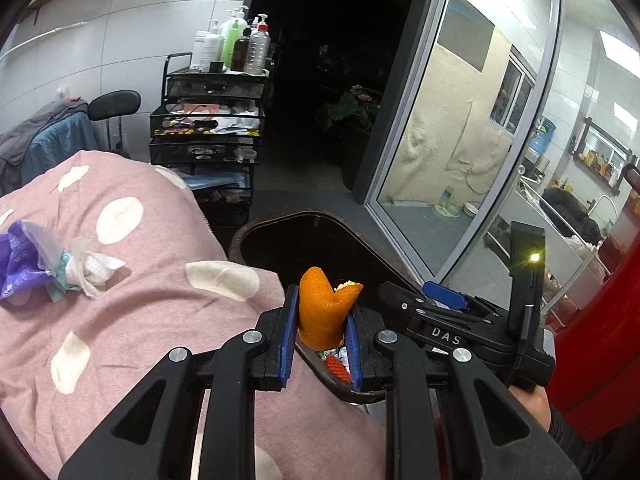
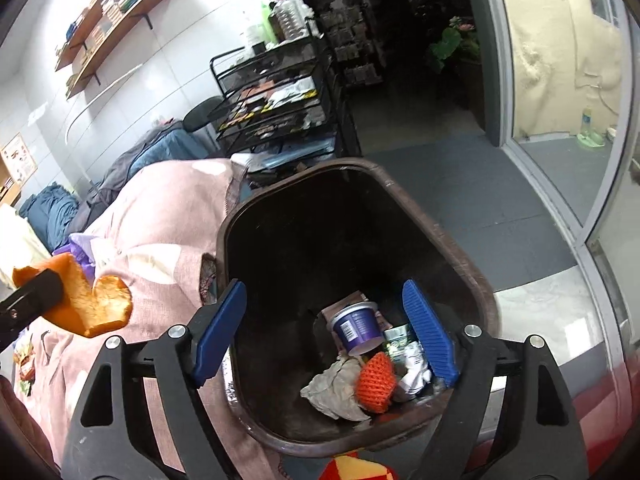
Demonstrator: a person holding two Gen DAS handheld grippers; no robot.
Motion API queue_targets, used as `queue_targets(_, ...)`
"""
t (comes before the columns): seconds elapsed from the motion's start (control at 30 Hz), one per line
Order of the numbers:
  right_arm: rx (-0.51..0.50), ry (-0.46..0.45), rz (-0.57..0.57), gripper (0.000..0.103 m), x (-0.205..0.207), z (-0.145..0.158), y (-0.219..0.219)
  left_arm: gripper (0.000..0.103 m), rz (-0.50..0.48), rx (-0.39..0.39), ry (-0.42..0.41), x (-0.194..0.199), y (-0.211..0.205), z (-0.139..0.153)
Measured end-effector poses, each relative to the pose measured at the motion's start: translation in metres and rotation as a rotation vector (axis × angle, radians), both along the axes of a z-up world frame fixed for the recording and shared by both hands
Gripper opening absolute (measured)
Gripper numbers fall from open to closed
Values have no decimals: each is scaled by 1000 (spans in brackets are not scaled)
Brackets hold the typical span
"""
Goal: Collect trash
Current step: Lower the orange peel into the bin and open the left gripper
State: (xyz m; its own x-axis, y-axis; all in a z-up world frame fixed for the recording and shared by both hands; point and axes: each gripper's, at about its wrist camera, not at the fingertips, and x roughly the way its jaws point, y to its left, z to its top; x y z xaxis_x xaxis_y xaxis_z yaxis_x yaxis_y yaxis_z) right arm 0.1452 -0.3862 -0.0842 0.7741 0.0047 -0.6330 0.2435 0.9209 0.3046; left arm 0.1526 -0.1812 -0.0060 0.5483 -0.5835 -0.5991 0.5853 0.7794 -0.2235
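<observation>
Orange curled peel [image 1: 322,308], probably citrus, pinched in left hand-held gripper [image 1: 320,340].

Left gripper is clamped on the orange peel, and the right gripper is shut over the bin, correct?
Not quite: the right gripper is open over the bin, as the right wrist view shows. The left gripper is indeed clamped on the orange peel.
</observation>
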Motion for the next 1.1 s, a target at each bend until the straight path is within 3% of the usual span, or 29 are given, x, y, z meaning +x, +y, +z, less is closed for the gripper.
queue_targets(0.33, -71, -57, -70, 86, -23, 18, -10, 21, -46, 15, 33, 11, -28, -8)
queue_targets(1.1, -71, -55, -108, 86, -31, 23, -29, 21, -73, 97, 120, 29, -65, -37)
